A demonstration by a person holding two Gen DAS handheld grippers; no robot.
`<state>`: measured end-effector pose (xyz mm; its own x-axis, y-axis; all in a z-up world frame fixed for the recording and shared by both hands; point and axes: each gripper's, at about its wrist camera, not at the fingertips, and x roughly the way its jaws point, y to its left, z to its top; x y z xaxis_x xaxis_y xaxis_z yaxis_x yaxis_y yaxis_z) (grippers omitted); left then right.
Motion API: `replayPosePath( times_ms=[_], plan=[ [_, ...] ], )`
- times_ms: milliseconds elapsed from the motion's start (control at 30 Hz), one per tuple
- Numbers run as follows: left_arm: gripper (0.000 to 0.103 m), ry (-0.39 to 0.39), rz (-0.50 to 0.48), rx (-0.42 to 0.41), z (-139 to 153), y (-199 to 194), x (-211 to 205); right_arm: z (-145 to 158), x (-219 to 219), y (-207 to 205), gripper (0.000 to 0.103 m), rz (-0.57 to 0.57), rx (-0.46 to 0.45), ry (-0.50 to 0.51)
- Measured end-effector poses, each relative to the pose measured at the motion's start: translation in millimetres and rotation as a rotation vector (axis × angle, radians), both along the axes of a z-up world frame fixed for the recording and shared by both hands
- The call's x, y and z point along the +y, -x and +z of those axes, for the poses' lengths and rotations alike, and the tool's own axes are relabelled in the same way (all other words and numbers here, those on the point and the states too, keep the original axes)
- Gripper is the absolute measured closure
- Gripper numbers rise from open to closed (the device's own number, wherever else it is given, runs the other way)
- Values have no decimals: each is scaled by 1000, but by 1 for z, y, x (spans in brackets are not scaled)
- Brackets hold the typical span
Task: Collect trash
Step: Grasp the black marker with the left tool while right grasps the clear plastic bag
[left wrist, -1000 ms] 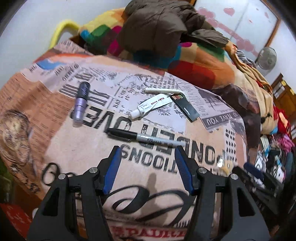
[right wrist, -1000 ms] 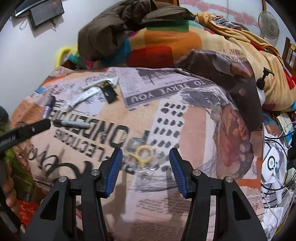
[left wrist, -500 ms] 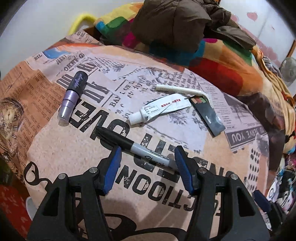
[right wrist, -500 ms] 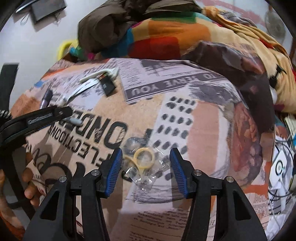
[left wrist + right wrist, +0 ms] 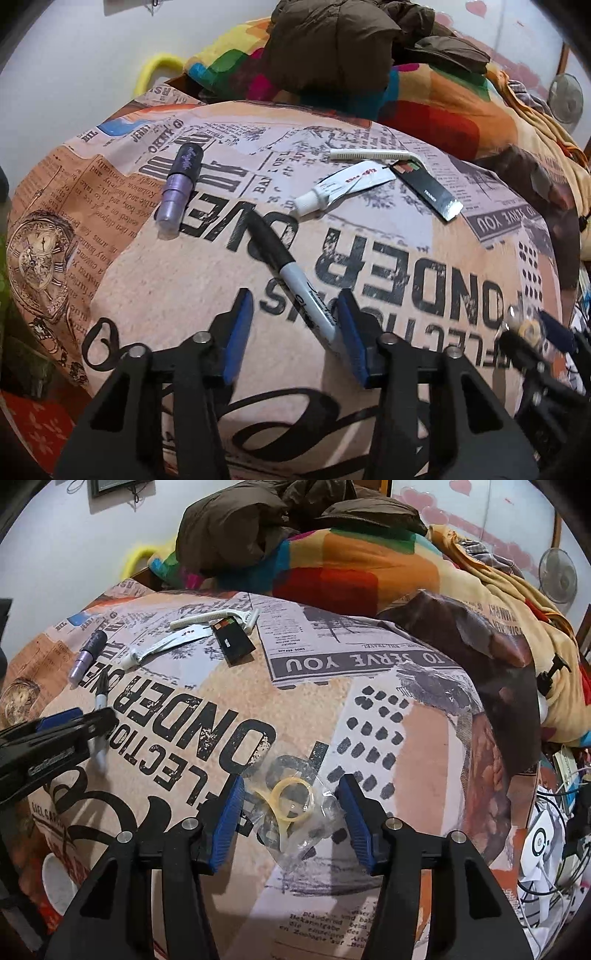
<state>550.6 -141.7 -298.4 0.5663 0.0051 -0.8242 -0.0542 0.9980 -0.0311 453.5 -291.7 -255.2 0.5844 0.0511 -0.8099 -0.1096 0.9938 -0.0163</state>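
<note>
Bed (image 5: 424,280) w/ newspaper-print cover fills both views. Far end: patchwork blanket (image 5: 354,568), brown jacket (image 5: 332,40) heaped on top. Fan (image 5: 557,576) far right by wall.

Left gripper (image 5: 295,325) low over near part of cover; fingers have just been closing, now fairly narrow w/ gap still showing. Marker (image 5: 291,280) lies slanted between them, grey barrel end touching right finger (image 5: 351,332), left finger clear of it. Not clamped.

Right gripper (image 5: 291,812) further right on bed; fingers have just been closing, one each side of clear plastic bag (image 5: 295,812) w/ yellowish ring inside. Bag flat on cover; whether pads touch it, can't tell.

Far left, in a loose cluster: purple tube (image 5: 181,184), white tube (image 5: 340,188), black card (image 5: 432,192), white razor (image 5: 373,155). All apart from both grippers.
</note>
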Motion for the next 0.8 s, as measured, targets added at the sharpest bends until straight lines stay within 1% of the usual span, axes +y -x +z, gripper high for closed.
replayPosePath(
  times_ms=[67,100,133,167,267,333,467,633,800],
  plan=[
    [73,3,-5,-1,1,2,6,1,0,-1,72,-4,-4,-8],
    [75,5,-6,0,1,0,7,0,-1,-1,77,-2,-3,-23],
    [79,8,-10,-1,1,0,8,0,-4,-2,84,0,7,-62],
    [84,8,-14,-1,1,-1,10,0,-5,-2,84,-8,9,-75],
    [92,13,-25,0,1,-4,13,0,-7,-3,88,-16,11,-90],
    [93,31,-33,4,1,-5,16,0,-9,-3,89,-25,14,-106],
    [93,31,-65,12,2,-3,15,1,-14,-4,91,-34,31,-171],
    [93,39,-115,18,6,9,7,5,-13,-2,92,-32,22,-186],
    [93,56,-142,-3,22,25,3,17,-16,5,92,-23,-7,-219]
  ],
)
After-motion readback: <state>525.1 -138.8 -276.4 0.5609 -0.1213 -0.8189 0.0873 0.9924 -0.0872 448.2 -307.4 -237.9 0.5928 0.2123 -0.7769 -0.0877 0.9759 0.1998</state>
